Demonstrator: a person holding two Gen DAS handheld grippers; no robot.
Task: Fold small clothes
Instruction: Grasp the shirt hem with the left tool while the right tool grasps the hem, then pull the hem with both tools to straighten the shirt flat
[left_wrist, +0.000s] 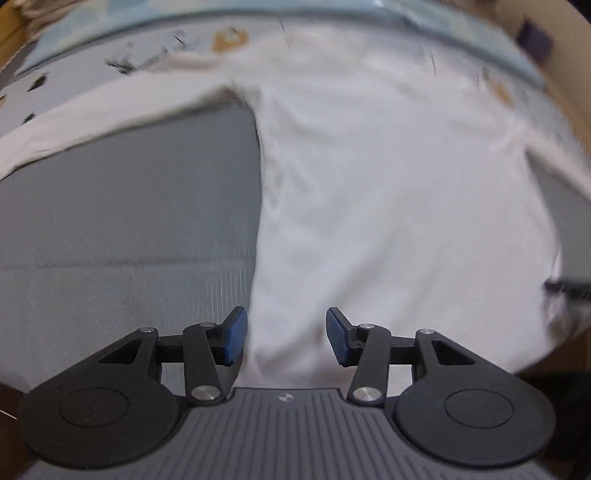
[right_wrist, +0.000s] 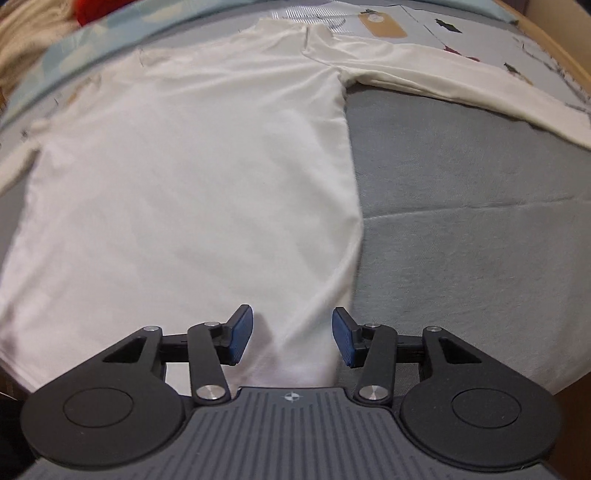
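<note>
A white long-sleeved shirt (left_wrist: 388, 192) lies spread flat on a grey bed sheet (left_wrist: 129, 221), collar away from me, sleeves stretched out to both sides. My left gripper (left_wrist: 286, 338) hovers open over the shirt's near left hem corner, its blue pads apart with cloth below them. In the right wrist view the same shirt (right_wrist: 192, 177) fills the left half, its right sleeve (right_wrist: 461, 85) reaching toward the upper right. My right gripper (right_wrist: 293, 338) stands open above the near right hem corner, nothing pinched between its pads.
The grey sheet (right_wrist: 480, 221) carries small printed patches near the far side. A pale blue blanket edge (left_wrist: 443, 33) runs along the back. A wooden bed frame (right_wrist: 554, 40) shows at the far right. Something red (right_wrist: 92, 9) lies at the top left.
</note>
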